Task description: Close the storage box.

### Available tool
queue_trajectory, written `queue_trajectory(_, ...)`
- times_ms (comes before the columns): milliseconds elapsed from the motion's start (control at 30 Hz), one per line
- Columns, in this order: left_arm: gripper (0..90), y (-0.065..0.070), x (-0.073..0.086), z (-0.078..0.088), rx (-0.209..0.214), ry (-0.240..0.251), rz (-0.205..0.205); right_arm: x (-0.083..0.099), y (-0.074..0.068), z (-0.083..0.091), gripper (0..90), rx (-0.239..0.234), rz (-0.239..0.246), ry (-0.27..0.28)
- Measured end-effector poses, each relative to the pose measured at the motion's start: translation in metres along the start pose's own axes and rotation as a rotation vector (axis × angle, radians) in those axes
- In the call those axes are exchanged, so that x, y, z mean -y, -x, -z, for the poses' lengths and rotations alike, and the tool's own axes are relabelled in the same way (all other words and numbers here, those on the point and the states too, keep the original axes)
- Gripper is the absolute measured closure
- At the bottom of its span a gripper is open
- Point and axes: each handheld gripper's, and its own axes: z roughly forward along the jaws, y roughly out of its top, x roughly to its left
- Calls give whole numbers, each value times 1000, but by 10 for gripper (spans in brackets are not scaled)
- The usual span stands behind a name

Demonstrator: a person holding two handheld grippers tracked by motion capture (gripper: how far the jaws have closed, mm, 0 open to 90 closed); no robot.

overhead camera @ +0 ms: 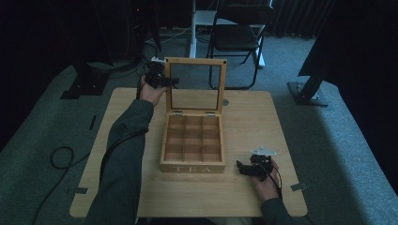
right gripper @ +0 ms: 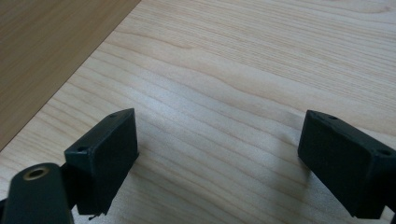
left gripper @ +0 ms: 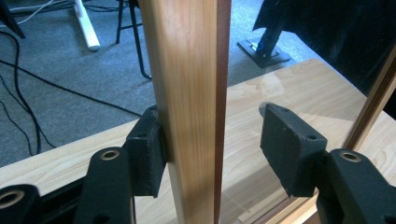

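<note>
My left tongs (left gripper: 212,140) were spread around the left upright of the lid (overhead camera: 194,83) frame. One pad (left gripper: 145,156) was pressed flat against the outer wood, but the other pad (left gripper: 289,147) stood well off on the glass side, so released, not clamping anything. In the high view those same tongs (overhead camera: 170,82) sat up at the lid's left edge, near the far-left part of the tabletop (overhead camera: 256,122).

The tea box (overhead camera: 192,143) itself sat about mid-tabletop, front face with TEA lettered on it toward the near edge. Lid was standing upright on its hinges at the far side of the box, and all the little compartments (overhead camera: 192,138) looked empty as far as I could tell.

My right tongs (right gripper: 217,158) were just parked, jaws wide apart with nothing between them, low over bare wood near the near-right corner. From above they (overhead camera: 240,168) pointed toward the box's front-right corner but weren't touching it.

So my read: this was the lid step, either just finished swinging it open or about to tip it shut. Can't say which from this alone. If closing, the next move would need the left tongs to pinch that frame rail properly, or just push it, and guide it down slowly so it wouldn't slam. The right tongs could brace the box front so it wouldn't skate.
</note>
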Motion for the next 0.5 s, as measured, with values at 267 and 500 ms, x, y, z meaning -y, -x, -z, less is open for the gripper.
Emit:
queue_trajectory(267, 434, -1, -2, 3, 0, 23, 5, 0, 0, 0, 116, 1, 0, 0)
queue_trajectory(500, 436, 2, -5, 7, 1, 16, 12, 0, 0, 0, 116, 1, -1, 0)
